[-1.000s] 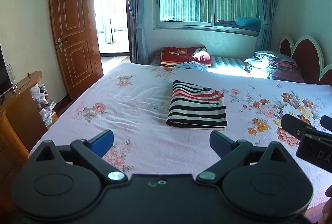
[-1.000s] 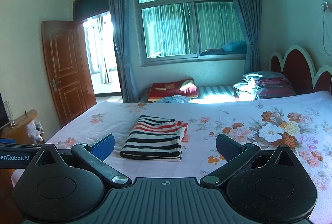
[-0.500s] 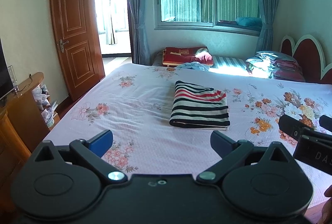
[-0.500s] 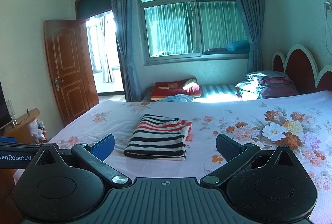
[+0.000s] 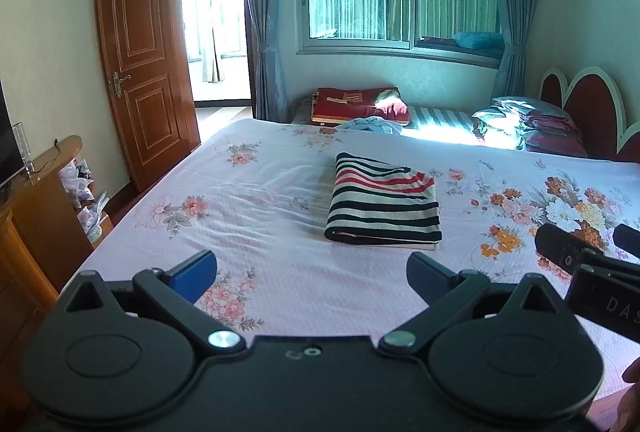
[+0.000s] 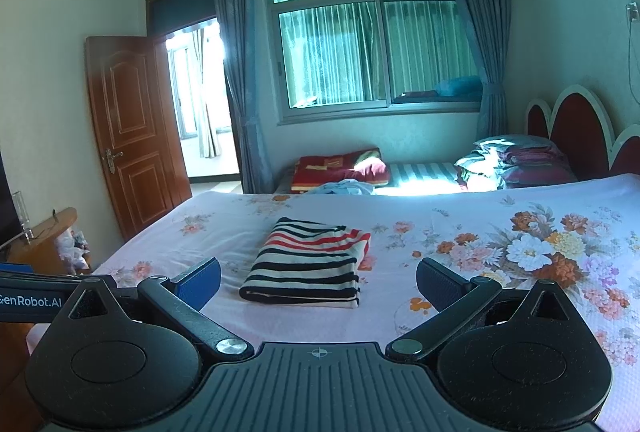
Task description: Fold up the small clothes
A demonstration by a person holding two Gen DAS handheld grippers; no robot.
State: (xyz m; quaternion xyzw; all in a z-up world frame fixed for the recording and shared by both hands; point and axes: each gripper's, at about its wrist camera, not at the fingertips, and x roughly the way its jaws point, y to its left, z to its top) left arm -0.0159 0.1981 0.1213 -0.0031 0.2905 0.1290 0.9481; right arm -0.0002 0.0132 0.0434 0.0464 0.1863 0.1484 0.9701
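Note:
A folded garment (image 5: 384, 205) with black, white and red stripes lies flat in the middle of the bed (image 5: 256, 199); it also shows in the right wrist view (image 6: 310, 264). My left gripper (image 5: 312, 272) is open and empty, held back over the bed's near edge, well short of the garment. My right gripper (image 6: 318, 282) is open and empty, also short of the garment. The right gripper's fingers (image 5: 560, 250) show at the right edge of the left wrist view.
A wooden cabinet (image 5: 36, 207) stands left of the bed, by an open wooden door (image 5: 144, 71). Beyond the bed lie a red blanket (image 5: 356, 105), a light blue cloth (image 5: 372, 124) and stacked bedding (image 5: 524, 125) near the headboard (image 5: 580, 103).
Both grippers have drifted slightly, so the garment sits a little further right in each view. Both stay open. The garment has not moved.

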